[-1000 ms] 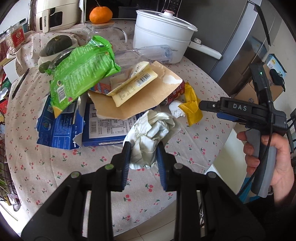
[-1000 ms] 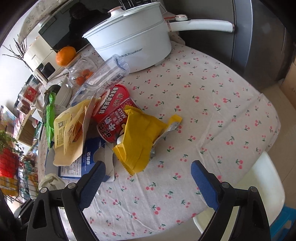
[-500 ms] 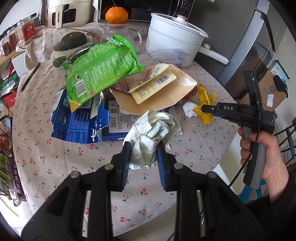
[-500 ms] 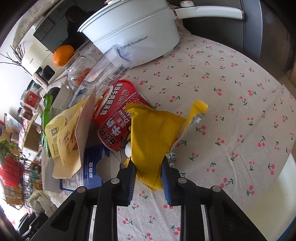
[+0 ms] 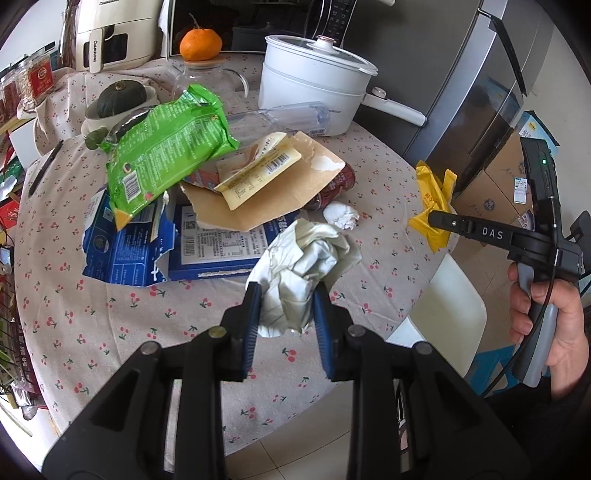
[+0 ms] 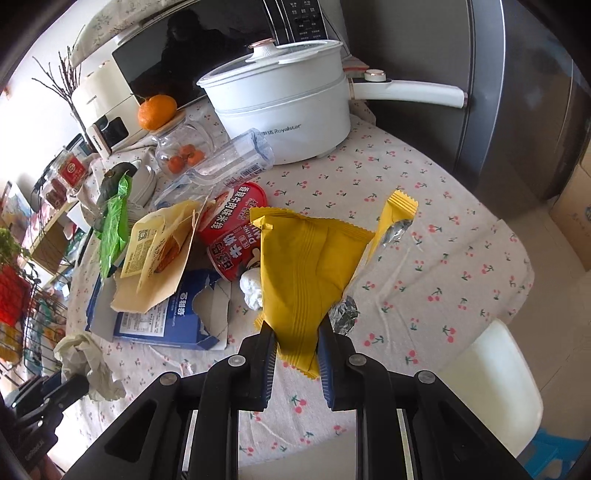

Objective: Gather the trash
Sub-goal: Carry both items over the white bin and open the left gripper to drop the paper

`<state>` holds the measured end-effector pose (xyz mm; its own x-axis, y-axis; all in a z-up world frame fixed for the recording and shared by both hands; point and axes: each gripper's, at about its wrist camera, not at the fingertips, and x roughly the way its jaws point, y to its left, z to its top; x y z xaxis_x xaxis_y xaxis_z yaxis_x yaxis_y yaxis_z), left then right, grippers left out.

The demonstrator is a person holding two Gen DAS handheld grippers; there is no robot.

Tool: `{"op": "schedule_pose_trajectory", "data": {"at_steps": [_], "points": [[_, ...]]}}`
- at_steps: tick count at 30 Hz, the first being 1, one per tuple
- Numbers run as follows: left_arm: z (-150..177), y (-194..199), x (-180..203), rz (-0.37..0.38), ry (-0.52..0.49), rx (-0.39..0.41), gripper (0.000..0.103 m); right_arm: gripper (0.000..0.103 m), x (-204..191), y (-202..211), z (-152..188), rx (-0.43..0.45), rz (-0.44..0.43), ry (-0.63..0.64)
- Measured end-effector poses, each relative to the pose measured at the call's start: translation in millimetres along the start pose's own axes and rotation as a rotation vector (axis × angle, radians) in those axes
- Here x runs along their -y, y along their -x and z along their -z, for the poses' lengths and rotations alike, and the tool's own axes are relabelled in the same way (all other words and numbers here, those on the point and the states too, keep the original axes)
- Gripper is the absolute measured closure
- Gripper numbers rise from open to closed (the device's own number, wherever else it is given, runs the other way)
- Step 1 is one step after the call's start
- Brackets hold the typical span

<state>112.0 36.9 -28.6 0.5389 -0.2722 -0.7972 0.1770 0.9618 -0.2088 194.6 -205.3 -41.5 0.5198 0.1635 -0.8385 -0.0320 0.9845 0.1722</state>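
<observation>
Left tool (image 5: 284,314) pinches the crumpled white paper wad (image 5: 303,266), right tool (image 6: 297,354) pinches the yellow foil-lined snack wrapper (image 6: 306,266); lift both clear of the tabletop (image 6: 424,206) edge without loosening

Crumpled paper wad (image 5: 303,266); glossy yellow foil-lined wrapper (image 6: 306,266); cloth tablecloth (image 5: 122,317).

A home kitchen or dining corner. A round table (image 5: 110,317) wears a cloth printed with small cherries. On it stand a white electric cooking pot (image 5: 314,85) with a long handle, an orange (image 5: 200,44) resting on a glass jar, and a dark green squash (image 5: 120,98) in a bowl. Behind them sit a microwave (image 6: 192,55) and a cream countertop appliance (image 5: 110,33), possibly an air fryer. A tall grey refrigerator (image 5: 491,74) stands beside the table, with cardboard boxes (image 5: 495,188) on the tiled floor.
</observation>
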Motion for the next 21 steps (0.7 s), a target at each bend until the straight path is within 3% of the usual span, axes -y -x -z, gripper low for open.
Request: {"op": "schedule_pose_trajectory", "data": {"at_steps": [13,21], "points": [[9,-22,85,0.114,-0.143,-0.015,0.073,0.082,60,61,48,0.017,0.08,0.008],[20,-63,157,0.199,-0.279,-0.081,0.073,0.082,120,73,81,-0.011,0.205,-0.015]]}}
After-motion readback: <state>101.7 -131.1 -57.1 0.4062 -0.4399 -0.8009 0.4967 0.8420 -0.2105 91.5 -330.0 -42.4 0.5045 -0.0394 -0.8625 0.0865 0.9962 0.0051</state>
